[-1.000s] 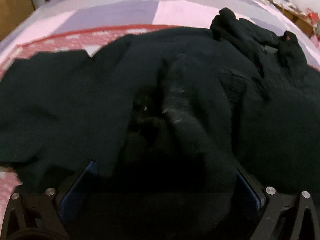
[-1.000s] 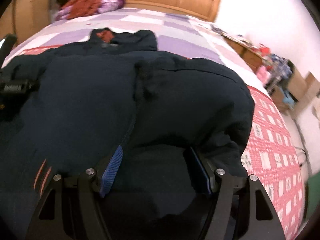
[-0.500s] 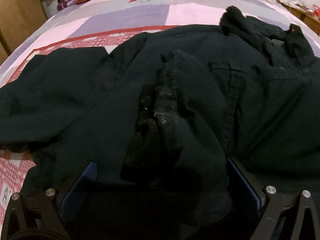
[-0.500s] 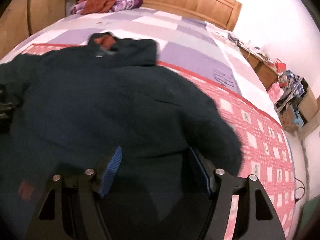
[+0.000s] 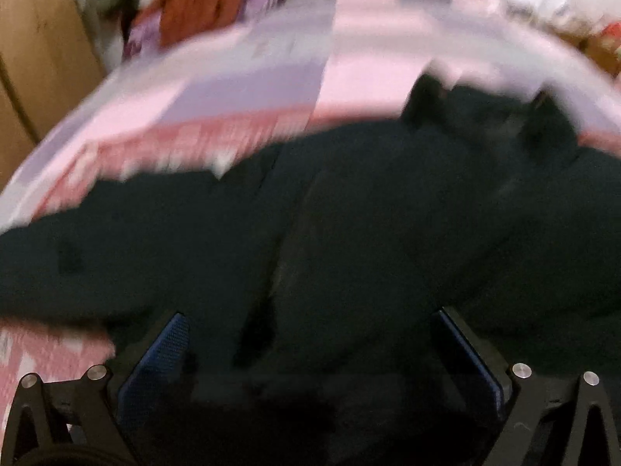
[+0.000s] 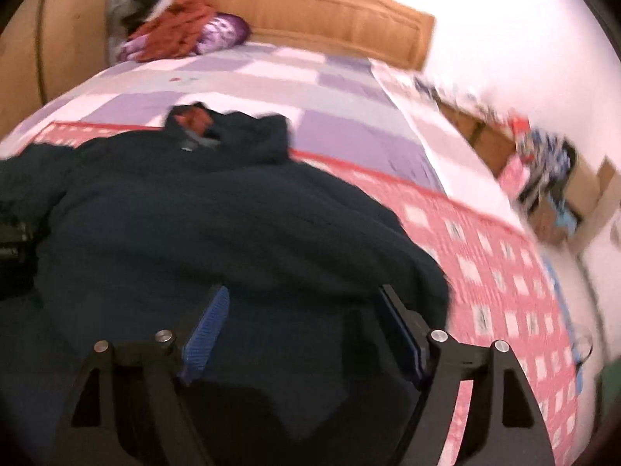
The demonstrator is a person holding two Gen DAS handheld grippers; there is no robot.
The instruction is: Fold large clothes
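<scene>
**A:** How far along would you say the folding is?

**B:** Early, by my reading. The dark jacket (image 6: 217, 225) lies spread across the bed (image 6: 333, 93), collar (image 6: 229, 132) toward the headboard (image 6: 310, 11), one sleeve (image 5: 97, 248) flung out flat to the side over the red-and-white checked cover (image 6: 504, 272). No tidy rectangle anywhere; the body looks bunched and humped near both cameras. I'd judge the sleeves and the body all remain to be folded in.

**A:** And the tools?

**B:** The left gripper (image 5: 310, 349) and the right gripper (image 6: 302, 326) each show blue pads set wide apart, with dark cloth filling the gap between the jaws and draping over them. So the jaws stand spread around a thick wad of fabric. Whether they truly pinch it or it merely lies across them, I cannot tell.

**A:** What can't you make out?

**B:** The left view is badly smeared, so seams and pockets vanish into black. The hem nearest the cameras is cut off below both frames. A dark object at the far left edge of the right view (image 6: 11, 237) is too cropped to name. The heap of reddish and purple clothes (image 6: 182, 31) by the headboard is only a blur.
</scene>
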